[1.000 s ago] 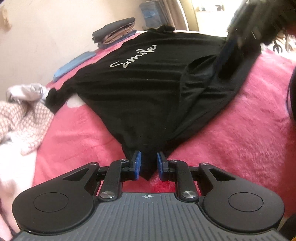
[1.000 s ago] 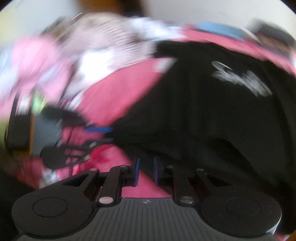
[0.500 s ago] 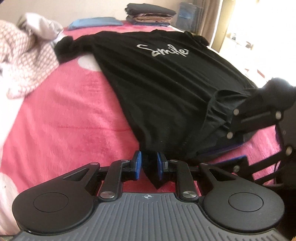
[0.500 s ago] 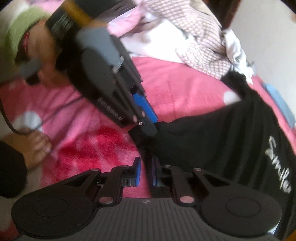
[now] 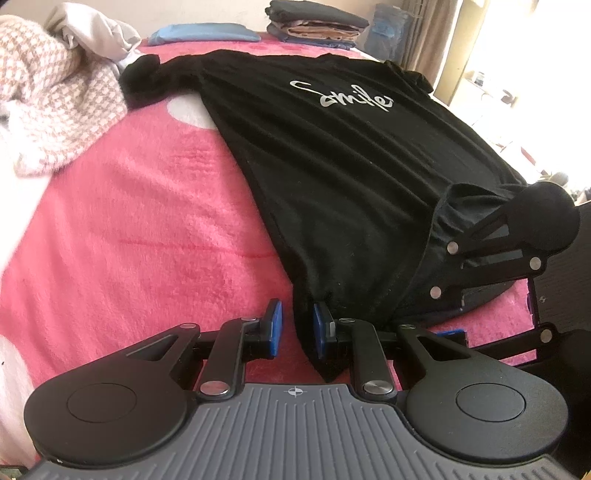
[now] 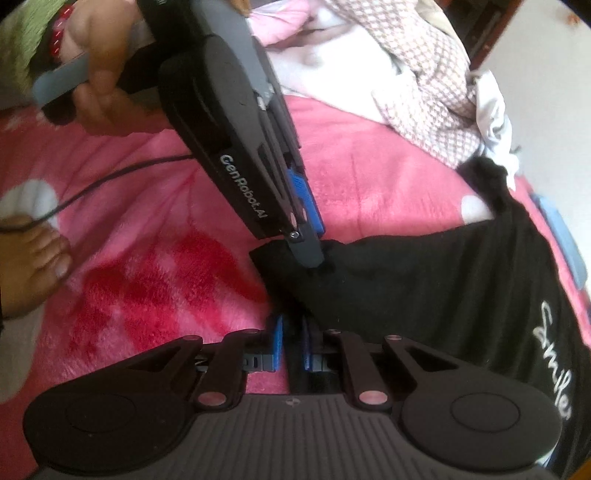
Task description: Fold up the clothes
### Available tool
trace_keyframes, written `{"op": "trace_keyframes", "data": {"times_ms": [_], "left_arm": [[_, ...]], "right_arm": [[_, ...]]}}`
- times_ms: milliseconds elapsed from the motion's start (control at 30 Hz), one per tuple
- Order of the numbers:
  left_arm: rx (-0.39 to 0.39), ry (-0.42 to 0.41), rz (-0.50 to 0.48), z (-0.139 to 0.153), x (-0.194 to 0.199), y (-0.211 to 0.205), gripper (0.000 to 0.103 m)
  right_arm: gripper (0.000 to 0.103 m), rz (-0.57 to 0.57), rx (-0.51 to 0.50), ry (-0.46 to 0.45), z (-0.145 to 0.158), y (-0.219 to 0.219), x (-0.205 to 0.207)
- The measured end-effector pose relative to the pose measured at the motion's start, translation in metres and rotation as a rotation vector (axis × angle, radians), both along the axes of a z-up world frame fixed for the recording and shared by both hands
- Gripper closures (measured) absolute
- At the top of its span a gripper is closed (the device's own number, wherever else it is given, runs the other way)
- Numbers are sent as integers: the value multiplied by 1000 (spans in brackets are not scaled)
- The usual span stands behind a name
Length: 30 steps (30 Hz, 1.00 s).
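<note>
A black T-shirt point(image 5: 332, 155) with white "Smile" lettering lies front up on a pink fleece blanket point(image 5: 147, 221); its hem points toward me. My left gripper point(image 5: 297, 328) is shut on one hem corner, and a tip of fabric hangs below the pads. In the right wrist view the left gripper point(image 6: 308, 254) pins that corner against the blanket. My right gripper point(image 6: 293, 347) is shut on the T-shirt point(image 6: 424, 295) at the hem, with black cloth between its blue pads. From the left wrist camera, the right gripper point(image 5: 443, 314) sits close by on the right, cloth bunched at it.
A heap of pink-and-white checked clothes point(image 5: 48, 110) lies at the left. A folded stack point(image 5: 317, 26) and a blue item point(image 5: 203, 33) sit at the far edge. A hand point(image 6: 99, 92), a bare foot point(image 6: 29, 266) and a cable point(image 6: 110, 181) lie left on the blanket.
My right gripper swung in with its hem corner until it sat beside the left gripper. Over the last half second both grippers stay low on the blanket with little movement.
</note>
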<state>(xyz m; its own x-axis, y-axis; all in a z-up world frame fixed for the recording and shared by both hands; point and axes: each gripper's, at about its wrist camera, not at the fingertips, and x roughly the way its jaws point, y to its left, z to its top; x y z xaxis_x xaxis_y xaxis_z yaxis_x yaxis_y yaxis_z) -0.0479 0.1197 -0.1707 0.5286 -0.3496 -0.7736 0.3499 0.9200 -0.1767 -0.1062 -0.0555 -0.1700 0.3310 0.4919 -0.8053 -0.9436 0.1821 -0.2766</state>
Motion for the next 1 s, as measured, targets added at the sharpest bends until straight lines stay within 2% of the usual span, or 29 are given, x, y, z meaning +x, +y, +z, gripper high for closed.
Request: {"op": "trace_keyframes", "data": {"times_ms": [33,200,467,667,800,900,967,1000], "left_arm": [[-3,1,2,1,0,1,84],[8,-5,2,2,-1,2,84],[25,-10,-18,3,-5,-1,84],[19,8,-10,2,-6,2,84],[-13,39,18,5,-6,7,84],[-13,47,39,8,-8,11,84],[0,38,47,12,-9,11,84],[7,26,47,15,-10,10,84]], "right_arm": [[101,-20,14,39,4,-1,4],[102,-89,115,250,22,-14,23],[102,-124,168,448,14,-23,31],[102,-130,161,489,5,-21,27],[103,-113,169,550,-5,-12,14],[103,-65,160,456,8,-8,-5],[103,-113,209,439,23,-17,-3],[102,-186,231,429,29,-35,-1]]}}
